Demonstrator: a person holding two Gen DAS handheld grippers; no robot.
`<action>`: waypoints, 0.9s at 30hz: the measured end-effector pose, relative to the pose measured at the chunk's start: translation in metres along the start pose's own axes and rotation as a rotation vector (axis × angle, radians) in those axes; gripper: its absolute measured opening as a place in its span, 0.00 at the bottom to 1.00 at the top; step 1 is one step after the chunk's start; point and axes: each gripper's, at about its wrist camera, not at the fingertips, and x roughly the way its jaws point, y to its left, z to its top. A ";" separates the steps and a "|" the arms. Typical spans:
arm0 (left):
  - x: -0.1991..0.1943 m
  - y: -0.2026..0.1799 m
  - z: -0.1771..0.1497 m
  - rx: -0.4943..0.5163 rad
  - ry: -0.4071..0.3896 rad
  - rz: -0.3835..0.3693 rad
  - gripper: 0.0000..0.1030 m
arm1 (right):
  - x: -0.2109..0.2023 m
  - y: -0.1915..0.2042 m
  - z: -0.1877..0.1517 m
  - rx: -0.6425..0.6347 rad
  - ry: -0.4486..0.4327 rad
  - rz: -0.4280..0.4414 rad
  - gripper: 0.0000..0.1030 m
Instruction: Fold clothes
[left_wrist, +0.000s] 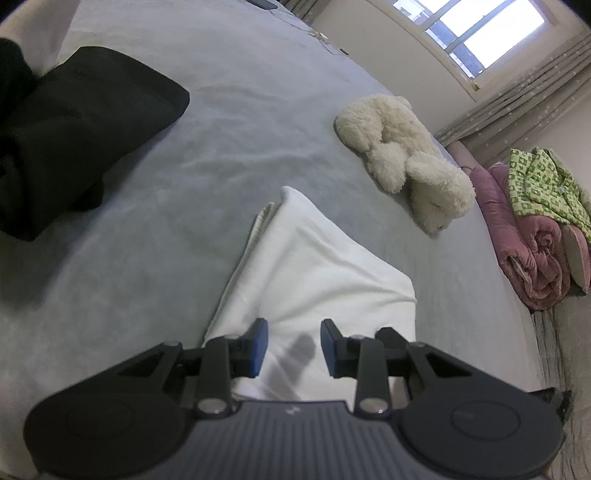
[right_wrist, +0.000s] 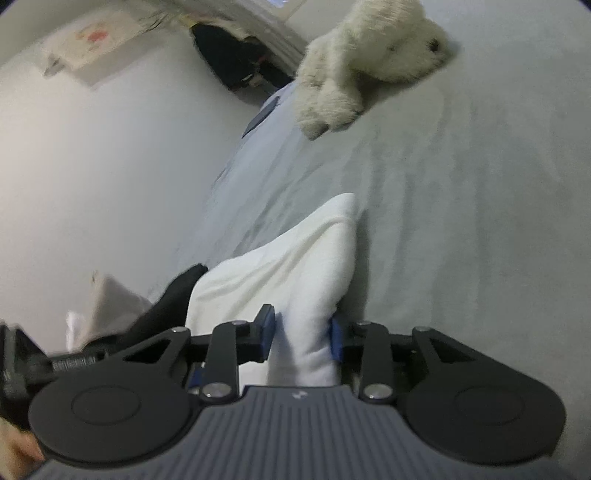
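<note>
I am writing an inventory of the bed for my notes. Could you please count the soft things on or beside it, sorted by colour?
White: 2, the folded white garment and the plush toy
Black: 1, the black garment
Pink: 1, the rolled quilt
Green: 1, the patterned green cloth
Total: 5

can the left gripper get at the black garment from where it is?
Probably yes. The left gripper hangs open over the white cloth, with nothing between its fingers. Only bare grey bedsheet lies between it and the black garment, off to the side. It would have to leave the cloth first.
</note>
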 end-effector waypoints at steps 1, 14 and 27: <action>0.000 0.001 0.001 -0.010 0.003 -0.007 0.32 | 0.001 0.002 -0.001 -0.013 0.001 -0.004 0.22; -0.013 0.007 0.007 -0.093 -0.017 -0.112 0.44 | -0.034 0.031 0.009 -0.139 -0.079 -0.081 0.15; 0.021 -0.068 -0.036 0.014 0.141 -0.334 0.56 | -0.169 -0.048 0.049 -0.116 -0.047 -0.318 0.15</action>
